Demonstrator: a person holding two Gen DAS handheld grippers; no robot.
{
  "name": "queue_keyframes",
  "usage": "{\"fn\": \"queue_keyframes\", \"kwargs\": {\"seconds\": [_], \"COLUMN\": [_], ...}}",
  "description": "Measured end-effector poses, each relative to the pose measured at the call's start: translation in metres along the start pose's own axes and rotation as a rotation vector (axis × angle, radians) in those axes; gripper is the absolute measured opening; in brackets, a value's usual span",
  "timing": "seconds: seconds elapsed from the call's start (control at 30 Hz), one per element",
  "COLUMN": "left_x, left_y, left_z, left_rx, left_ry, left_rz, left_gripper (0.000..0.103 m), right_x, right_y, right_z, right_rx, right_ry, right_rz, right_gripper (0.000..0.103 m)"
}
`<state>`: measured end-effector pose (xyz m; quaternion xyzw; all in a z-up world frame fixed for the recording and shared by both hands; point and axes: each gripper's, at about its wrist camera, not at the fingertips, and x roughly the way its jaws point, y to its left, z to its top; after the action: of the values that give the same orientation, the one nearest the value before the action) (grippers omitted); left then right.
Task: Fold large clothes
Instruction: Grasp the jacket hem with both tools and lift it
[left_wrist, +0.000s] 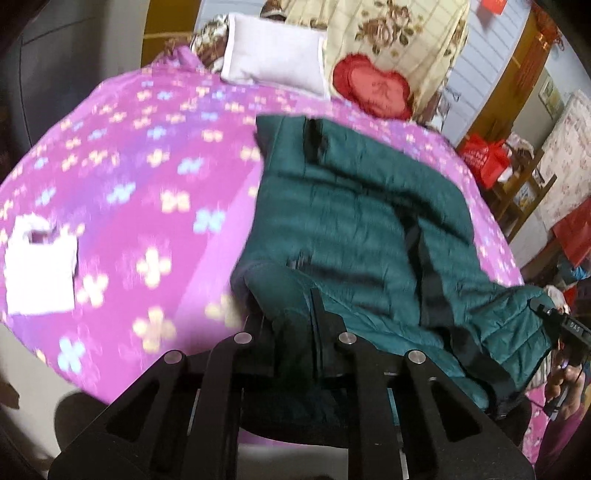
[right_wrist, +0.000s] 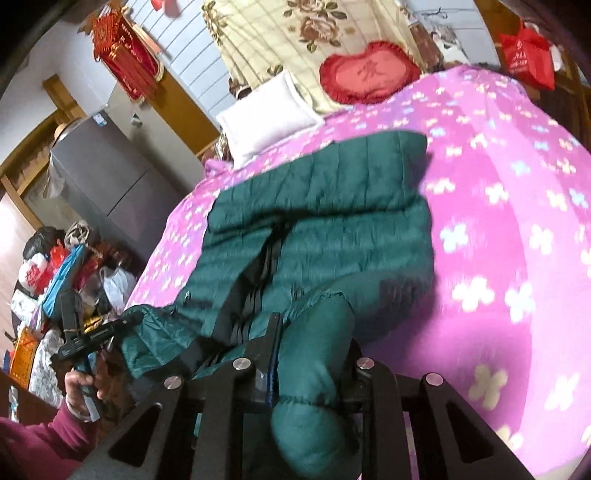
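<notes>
Item one: green jacket (left_wrist: 354, 221), quilted, with a dark zip band. We see it spread on the bed (left_wrist: 129, 166), stretching away ahead of both tongs, its near hem raised off the pink flowered cover.

Item two: left tongs (left_wrist: 295, 332). We find them nearly closed, pinching a fold of the jacket's near edge; fabric bunches between and over the fingers.

Item three: right tongs (right_wrist: 310, 350). We find them clamped on a thick padded roll of the jacket, seemingly a sleeve or hem, whose gathered end hangs back toward the camera. In the left view they show at the far right, gripping the jacket's other corner, with a hand (left_wrist: 565, 384) below.

Item four: white pillow (left_wrist: 273, 55), well beyond the jacket at the head of the bed.

Item five: red cushion (left_wrist: 373, 86), just beside the pillow, against a floral blanket (left_wrist: 388, 33).

Item six: white paper bag (left_wrist: 40, 266), on the cover, well to the left of the left tongs.
</notes>
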<state>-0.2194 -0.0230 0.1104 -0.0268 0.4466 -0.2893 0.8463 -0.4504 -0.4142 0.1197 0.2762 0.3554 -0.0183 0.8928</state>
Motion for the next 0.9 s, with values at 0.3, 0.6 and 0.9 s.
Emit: {"fn": "queue_keyframes", "kwargs": {"seconds": [0.3,0.6,0.9], "left_x": [0.009,0.017,0.024], "left_y": [-0.009,-0.011,-0.013], "left_z": [0.038,0.052,0.071], "left_rx": [0.025,0.021,-0.017], "left_ry": [-0.056,-0.068,-0.117], "left_rz": [0.036,0.040,0.040], "left_gripper": [0.013,0.013,0.013], "right_x": [0.005,0.013,0.024], "right_y": [-0.007,-0.010,-0.010], "right_z": [0.033,0.048,0.071], "right_rx": [0.017,0.021,0.019], "right_ry": [-0.051,-0.058,-0.081], "right_rz": [-0.026,-0.051,-0.078], "right_gripper": [0.020,0.020,0.020]}}
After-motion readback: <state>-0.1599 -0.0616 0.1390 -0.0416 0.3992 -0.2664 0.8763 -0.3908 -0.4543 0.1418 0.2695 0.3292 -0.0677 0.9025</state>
